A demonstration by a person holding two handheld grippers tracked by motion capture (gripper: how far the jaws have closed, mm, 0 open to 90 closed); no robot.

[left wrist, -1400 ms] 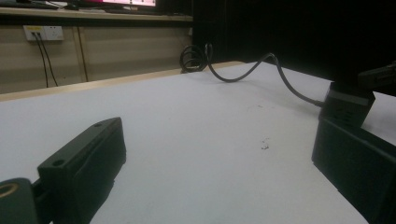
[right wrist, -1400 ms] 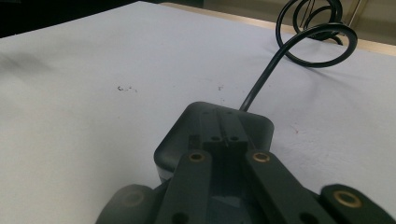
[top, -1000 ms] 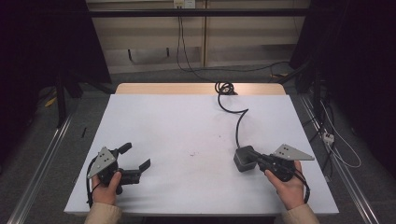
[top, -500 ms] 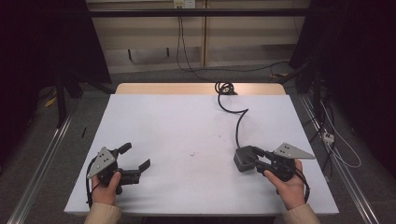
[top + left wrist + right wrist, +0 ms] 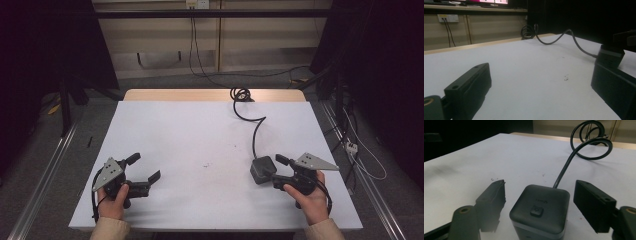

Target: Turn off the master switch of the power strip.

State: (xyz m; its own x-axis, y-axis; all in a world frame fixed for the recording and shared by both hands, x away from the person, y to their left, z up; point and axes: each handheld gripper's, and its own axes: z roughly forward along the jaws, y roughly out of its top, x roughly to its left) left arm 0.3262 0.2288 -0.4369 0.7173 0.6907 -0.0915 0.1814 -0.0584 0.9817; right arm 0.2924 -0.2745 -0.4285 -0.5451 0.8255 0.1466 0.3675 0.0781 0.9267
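right hand-held gripper (image 5: 539,202): just opening, pads clear of black cube (image 5: 540,207) (cable attached) | left hand-held gripper (image 5: 145,170): open, empty | resting on white surface (image 5: 200,135)

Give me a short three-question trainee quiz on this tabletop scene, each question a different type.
1. True or false: the right gripper is clamped on the black cube-shaped power box.
2. Which of these is attached to the box? A) black cable B) a white rope C) nothing
3. Fill in: the left gripper has its jaws ____ over the white table.

Key: 1 false, the jaws stand apart either side of it, having just been opening. 2 A. 3 open, nothing between them.
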